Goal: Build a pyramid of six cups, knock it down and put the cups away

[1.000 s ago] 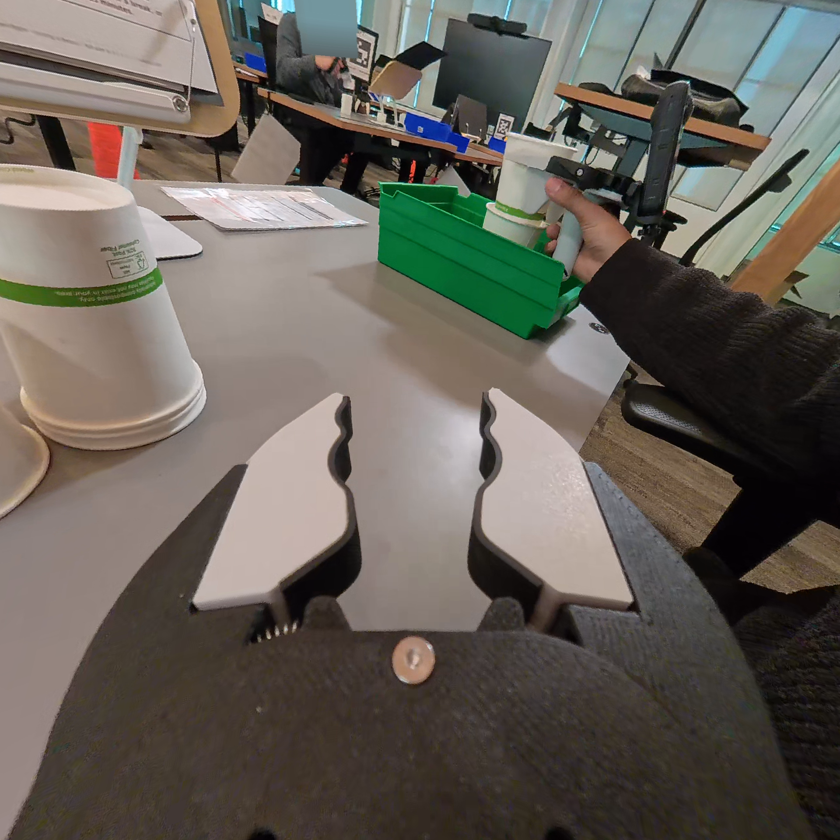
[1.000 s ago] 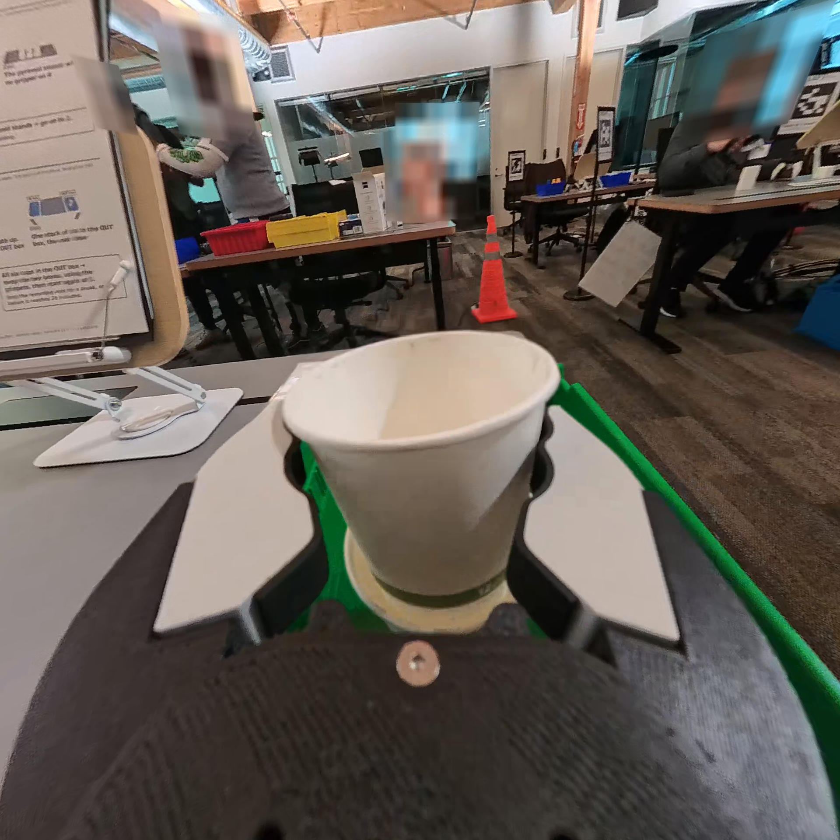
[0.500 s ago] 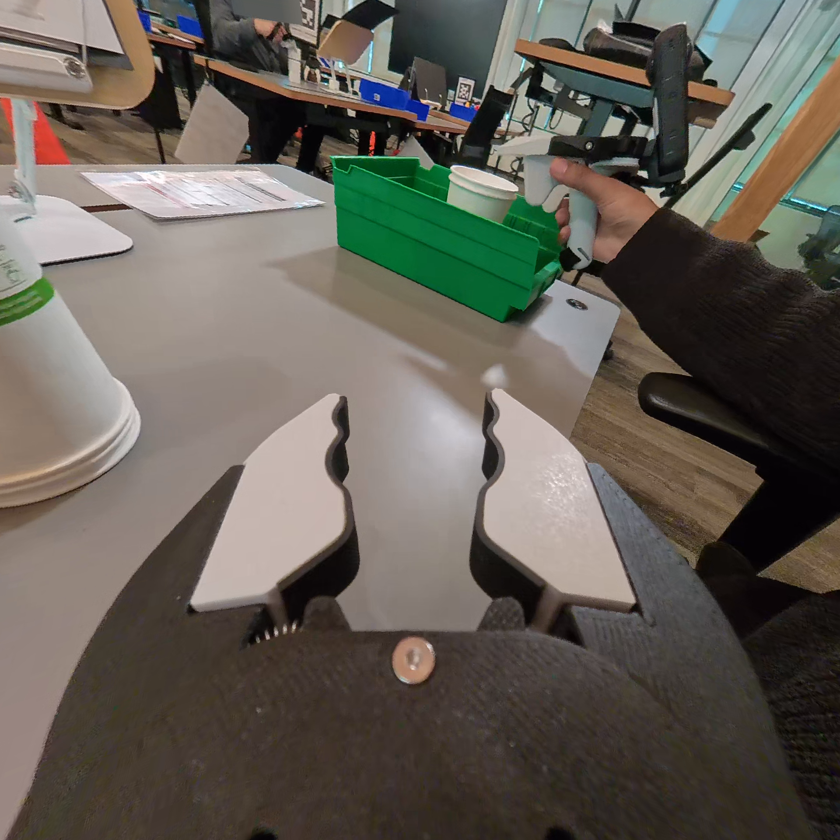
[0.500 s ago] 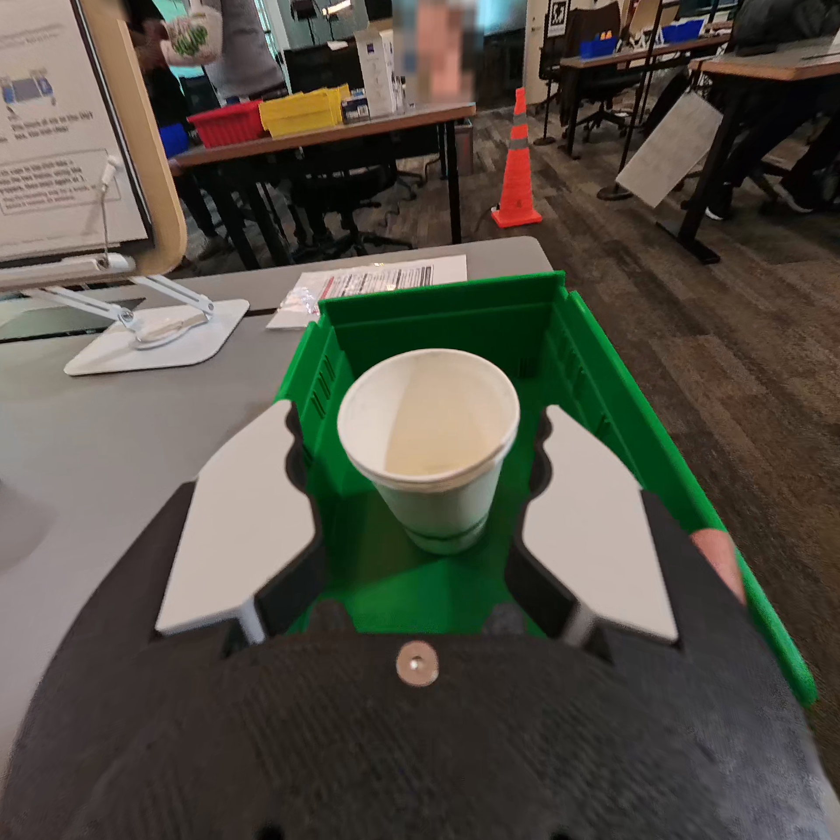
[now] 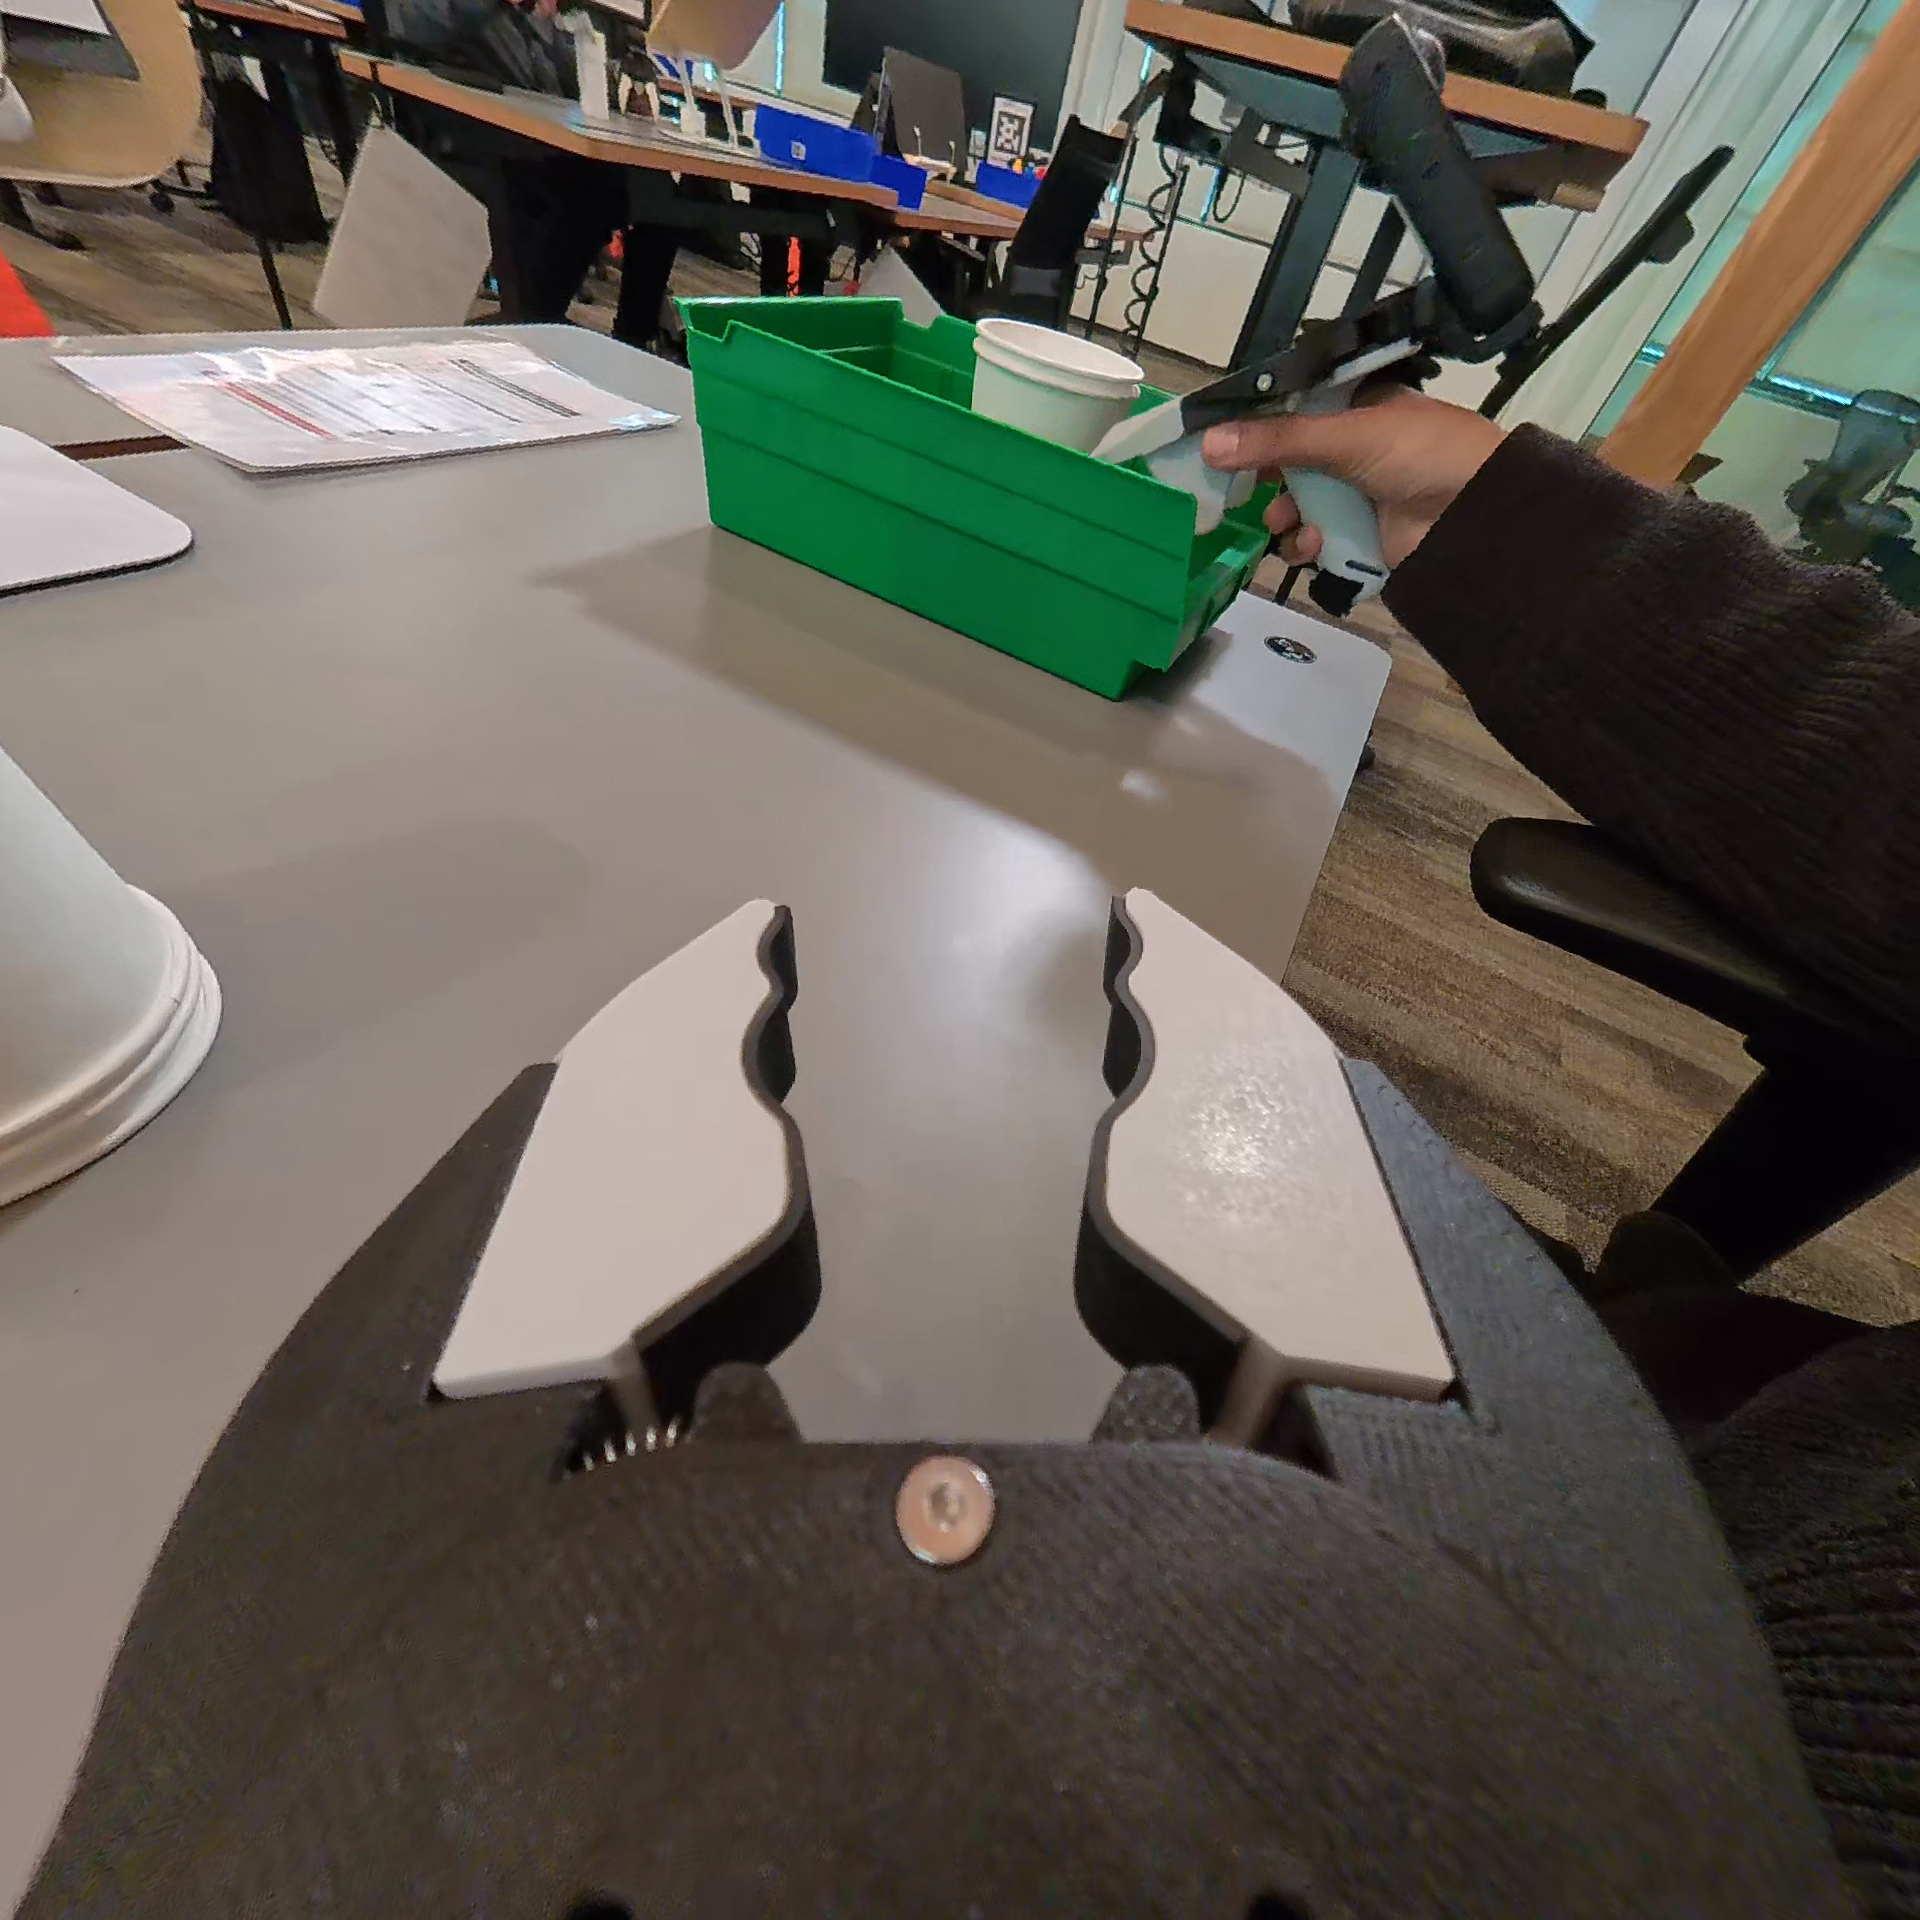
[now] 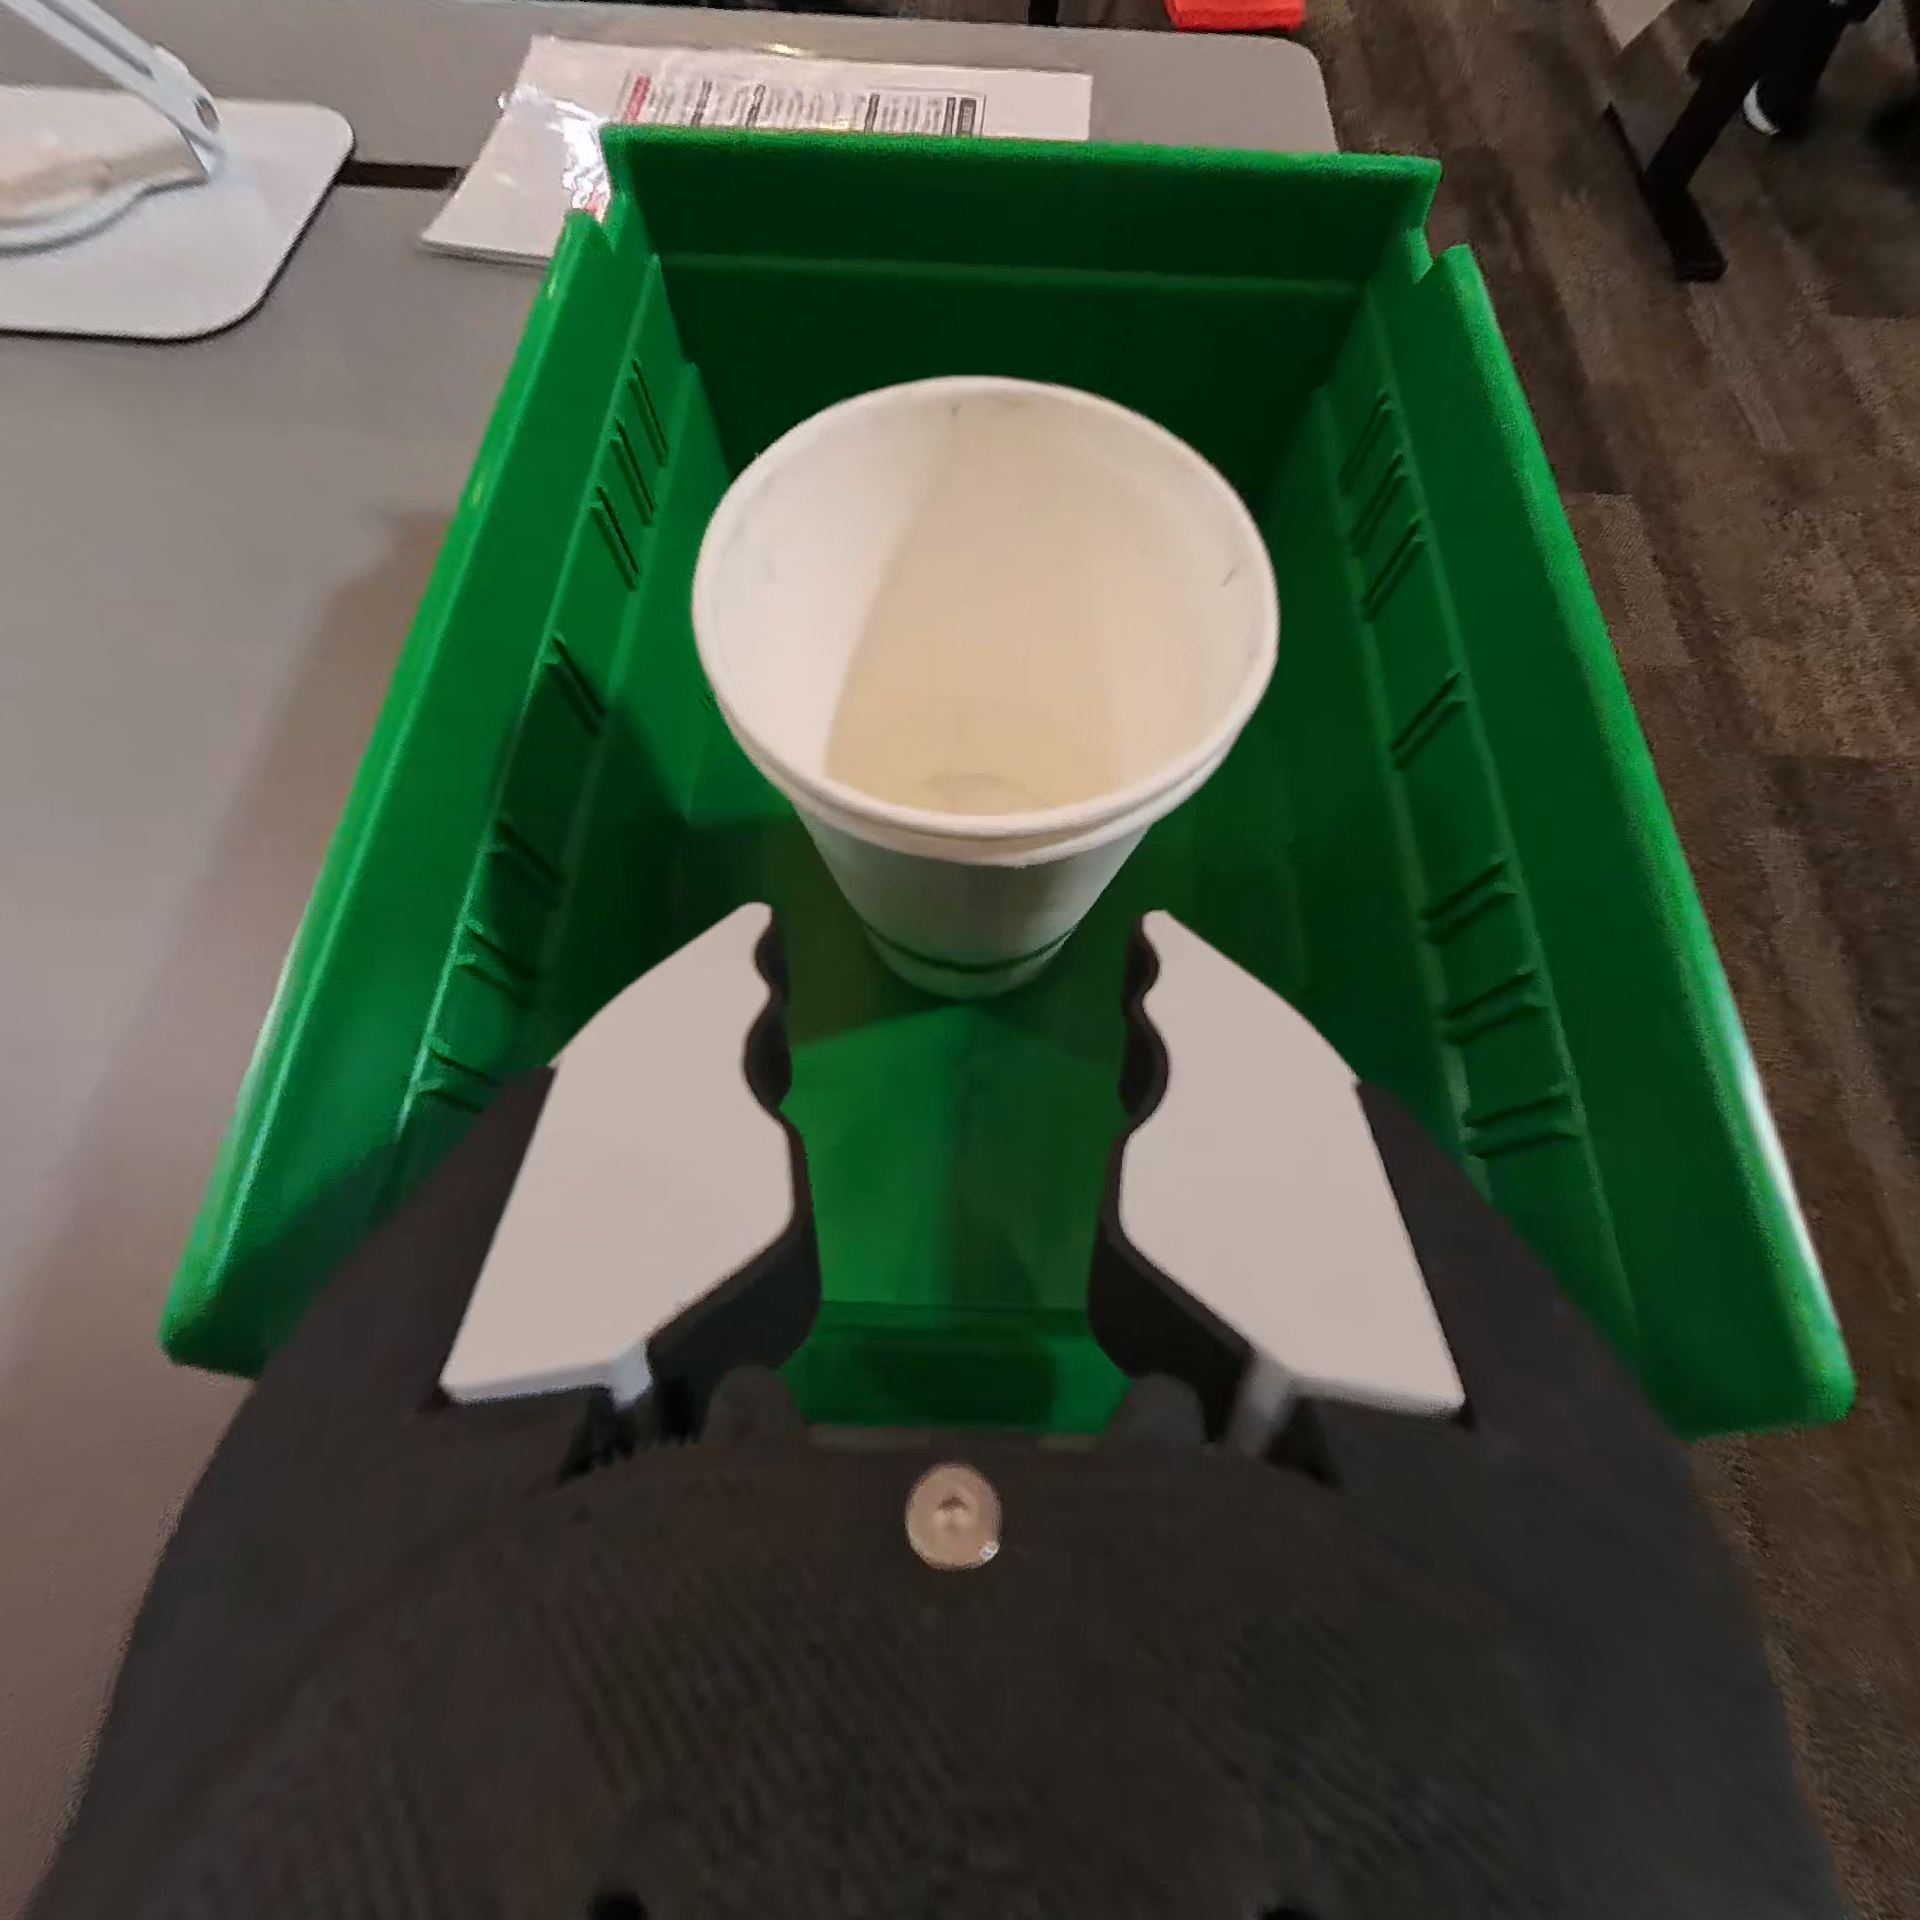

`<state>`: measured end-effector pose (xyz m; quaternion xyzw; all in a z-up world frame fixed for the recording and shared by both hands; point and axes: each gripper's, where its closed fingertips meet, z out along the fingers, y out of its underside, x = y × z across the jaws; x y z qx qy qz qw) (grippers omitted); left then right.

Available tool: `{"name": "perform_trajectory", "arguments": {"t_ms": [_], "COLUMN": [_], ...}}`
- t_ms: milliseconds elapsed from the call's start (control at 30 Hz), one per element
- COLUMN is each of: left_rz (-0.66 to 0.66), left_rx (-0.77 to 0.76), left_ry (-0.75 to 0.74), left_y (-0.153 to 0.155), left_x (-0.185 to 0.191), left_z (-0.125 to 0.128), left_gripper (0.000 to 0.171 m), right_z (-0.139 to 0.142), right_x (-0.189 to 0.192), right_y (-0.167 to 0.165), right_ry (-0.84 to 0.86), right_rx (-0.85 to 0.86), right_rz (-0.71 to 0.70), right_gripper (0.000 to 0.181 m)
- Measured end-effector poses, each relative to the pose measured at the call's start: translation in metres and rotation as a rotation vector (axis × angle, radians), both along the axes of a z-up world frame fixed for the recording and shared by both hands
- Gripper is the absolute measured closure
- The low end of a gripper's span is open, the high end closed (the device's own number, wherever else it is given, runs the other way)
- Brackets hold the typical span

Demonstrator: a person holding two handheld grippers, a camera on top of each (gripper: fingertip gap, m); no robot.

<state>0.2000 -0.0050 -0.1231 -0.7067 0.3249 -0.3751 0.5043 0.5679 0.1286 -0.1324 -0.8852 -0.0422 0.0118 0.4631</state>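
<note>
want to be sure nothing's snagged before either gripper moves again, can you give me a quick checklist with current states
1. Right gripper open and clear of the paper cup: ok, the jaws stand apart just short of the cup's base.
2. Cup upright inside the green bin: ok; two rims show, so it looks like nested cups.
3. Bin fully on the grey table: ok, though it sits close to the table corner.
4. Left gripper open and empty: ok, hovering over bare table.
5. Upside-down cup beside the left gripper clear of its fingers: ok.
6. Cup base flat on the bin floor: cannot tell.
</note>
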Motion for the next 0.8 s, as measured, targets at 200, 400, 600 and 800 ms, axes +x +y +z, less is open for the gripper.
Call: {"name": "perform_trajectory", "arguments": {"t_ms": [200, 400, 600, 800], "left_rz": [0.018, 0.011, 0.015, 0.029], "left_rx": [-0.013, -0.026, -0.017, -0.01], "left_ry": [-0.002, 0.01, 0.019, 0.03], "left_y": [0.003, 0.001, 0.002, 0.003], "left_x": [-0.004, -0.004, -0.003, -0.005], "left_z": [-0.001, -0.004, -0.005, -0.006], "left_gripper": [0.113, 0.113, 0.113, 0.113], "right_z": [-0.006, -0.008, -0.001, 0.057], "right_x": [-0.004, -0.005, -0.003, -0.007], "right_y": [0.002, 0.007, 0.005, 0.0], "right_ry": [0.062, 0.136, 0.122, 0.071], "right_rx": [-0.012, 0.022, 0.019, 0.196], "right_rz": [0.016, 0.023, 0.016, -0.01], "right_gripper": [0.146, 0.15, 0.144, 0.144]}}
